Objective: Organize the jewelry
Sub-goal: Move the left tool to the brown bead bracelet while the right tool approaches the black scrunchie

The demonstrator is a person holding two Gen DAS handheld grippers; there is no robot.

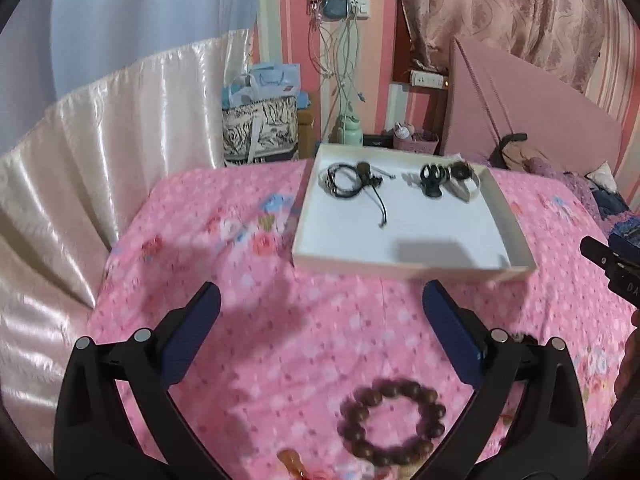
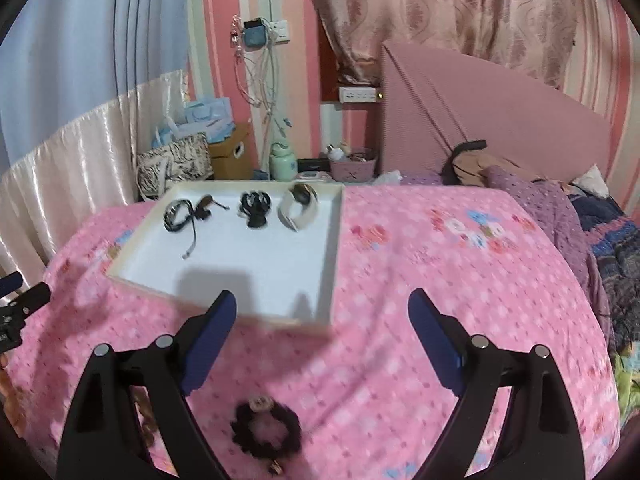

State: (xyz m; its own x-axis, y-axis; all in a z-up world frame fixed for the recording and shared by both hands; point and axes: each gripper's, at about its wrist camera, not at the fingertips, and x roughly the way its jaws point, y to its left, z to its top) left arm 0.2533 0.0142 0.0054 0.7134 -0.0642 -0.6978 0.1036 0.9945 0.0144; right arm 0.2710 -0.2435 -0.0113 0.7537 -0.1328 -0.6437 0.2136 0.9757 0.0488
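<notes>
Tray edges: the white tray [image 1: 404, 236] sits upper centre in the left wrist view, its near rim just above the fingertips; in the right wrist view the tray [image 2: 256, 280] lies centre left, its near rim partly behind the left finger.
Open room: bare pink bedspread [image 1: 320, 340] fills the middle and lower frame; in the right view it stretches wide to the right of the tray.
Left gripper [image 1: 320, 304]: jaws spread wide, nothing between the pads.
Right gripper [image 2: 322, 312]: jaws spread wide, empty.
Bead bracelet [image 1: 392, 424]: lower centre of the left view, on the bedspread below the fingertips, between the two arms of the jaws.
Dark scrunchie [image 2: 266, 428]: lower centre of the right view, below the fingertips, nearer the left finger.
In the tray: black cord [image 1: 348, 182], black clip [image 1: 432, 180] and pale bangle [image 2: 298, 208] along the far side.
</notes>
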